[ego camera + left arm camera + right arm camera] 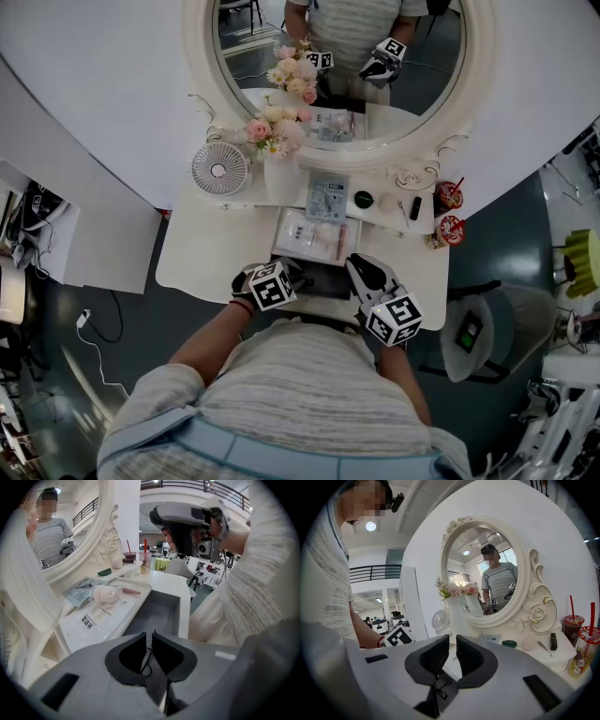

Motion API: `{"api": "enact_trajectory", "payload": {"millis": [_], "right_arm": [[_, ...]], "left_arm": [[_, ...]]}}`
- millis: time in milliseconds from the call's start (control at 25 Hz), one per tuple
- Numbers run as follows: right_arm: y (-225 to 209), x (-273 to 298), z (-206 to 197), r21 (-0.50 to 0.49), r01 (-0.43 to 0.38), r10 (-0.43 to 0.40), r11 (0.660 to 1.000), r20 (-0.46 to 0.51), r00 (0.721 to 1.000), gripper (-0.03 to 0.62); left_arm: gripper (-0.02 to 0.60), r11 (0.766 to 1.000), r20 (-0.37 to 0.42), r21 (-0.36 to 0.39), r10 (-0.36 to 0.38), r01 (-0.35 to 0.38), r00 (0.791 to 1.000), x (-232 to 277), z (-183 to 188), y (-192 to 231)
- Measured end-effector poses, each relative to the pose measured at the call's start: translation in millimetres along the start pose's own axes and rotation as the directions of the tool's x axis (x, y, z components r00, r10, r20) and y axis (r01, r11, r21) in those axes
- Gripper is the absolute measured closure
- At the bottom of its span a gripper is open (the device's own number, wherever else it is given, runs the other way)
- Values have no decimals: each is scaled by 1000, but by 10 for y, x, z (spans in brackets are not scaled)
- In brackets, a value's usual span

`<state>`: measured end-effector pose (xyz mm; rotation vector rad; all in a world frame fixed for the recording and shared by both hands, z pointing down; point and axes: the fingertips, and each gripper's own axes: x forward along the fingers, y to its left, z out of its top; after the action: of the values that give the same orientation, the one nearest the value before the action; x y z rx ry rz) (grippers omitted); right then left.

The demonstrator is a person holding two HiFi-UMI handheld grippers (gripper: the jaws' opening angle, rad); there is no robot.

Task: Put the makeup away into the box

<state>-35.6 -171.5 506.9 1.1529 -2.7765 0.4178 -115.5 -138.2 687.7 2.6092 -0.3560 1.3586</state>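
From the head view I look down on a white dressing table point(202, 253) with an oval mirror point(478, 75) at its back. My left gripper point(150, 635) is tilted down over the front edge of the table. Its jaws are pressed together and there is nothing between them. Just beyond its tips lies the open grey box point(159, 613), which sits at the front of the table, between my two grippers in the head view. My right gripper point(453, 640) is held almost level and points toward the mirror. Its jaws also stand together, with only a thin slit between them, and they hold nothing. The makeup is not in the box. Just behind the box lies a flat white packet point(89, 620), and on it rest a round pale puff point(107, 594) in clear wrap and a pink stick point(131, 591). Further back, on the raised shelf point(560, 654) under the mirror, I see a bluish packet point(80, 588), a small green pot point(509, 643), a pale sponge point(528, 642), tweezers point(543, 648) and a black tube point(553, 641), each lying apart from the others. At the right end of the shelf stand a dark drink cup point(572, 627) and a patterned cup point(587, 651), both with red straws. At the left end are a small fan point(219, 169) and a white vase point(281, 180) with pink flowers point(277, 131).
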Motion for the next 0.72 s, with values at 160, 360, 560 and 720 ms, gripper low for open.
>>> {"api": "enact_trajectory", "payload": {"millis": [160, 360, 560, 720], "right_arm": [[-12, -15, 4, 2, 3, -3, 1000, 5, 1000, 583], [-19, -23, 9, 0, 7, -7, 1000, 14, 1000, 583], [-37, -45, 13, 2, 16, -17, 1000, 19, 1000, 583], [-59, -62, 12, 5, 22, -22, 1000, 21, 1000, 583]], "left_arm": [[549, 1000, 17, 19, 8, -8, 1000, -125, 77, -14], [549, 997, 42, 68, 36, -39, 998, -270, 241, 42], [549, 992, 77, 110, 54, -62, 996, -379, 459, 130], [549, 982, 87, 162, 81, -95, 993, -407, 600, 260]]}}
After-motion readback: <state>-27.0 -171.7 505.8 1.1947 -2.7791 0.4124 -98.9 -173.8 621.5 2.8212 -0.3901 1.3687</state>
